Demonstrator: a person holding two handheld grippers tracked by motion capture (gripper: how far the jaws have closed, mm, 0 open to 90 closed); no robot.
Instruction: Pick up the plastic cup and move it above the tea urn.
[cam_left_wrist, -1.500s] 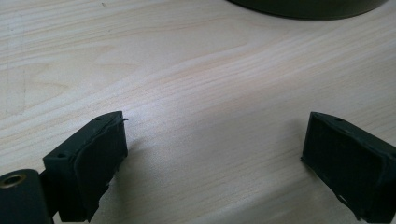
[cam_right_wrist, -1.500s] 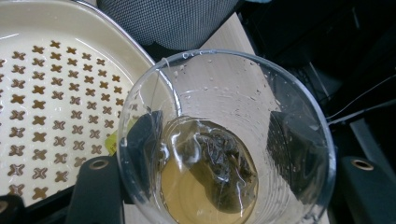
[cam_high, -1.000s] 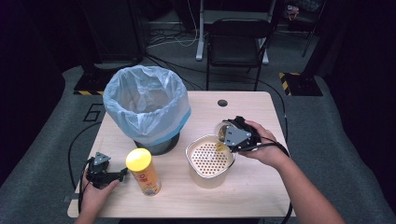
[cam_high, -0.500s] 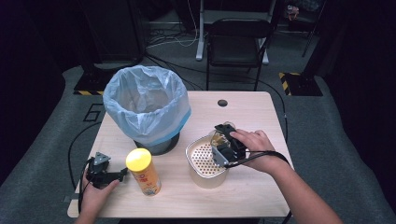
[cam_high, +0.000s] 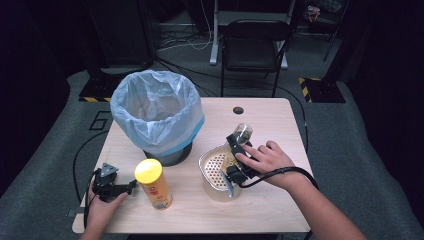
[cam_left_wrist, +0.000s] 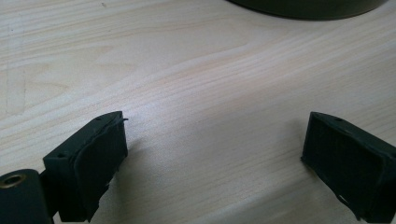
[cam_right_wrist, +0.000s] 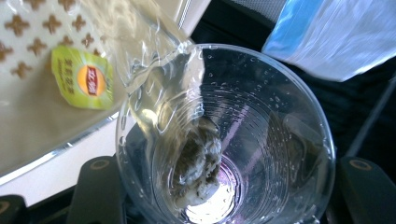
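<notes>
My right gripper is shut on a clear plastic cup, tipped on its side at the far right rim of a white perforated strainer bowl. In the right gripper view the cup sits between the two black jaws. A wet tea bag lies inside it, and clear liquid runs from its lip toward the strainer. A yellow-green tea tag lies in the strainer. My left gripper rests open on the table at the front left, nothing between its jaws.
A bin lined with a pale blue bag stands at the back left of the wooden table. A yellow-lidded snack can stands upright between left gripper and strainer. A black chair stands beyond the table.
My right hand has moved left and down with the cup, from beside the strainer to over its rim, tipping it further. The left gripper has stayed put.
</notes>
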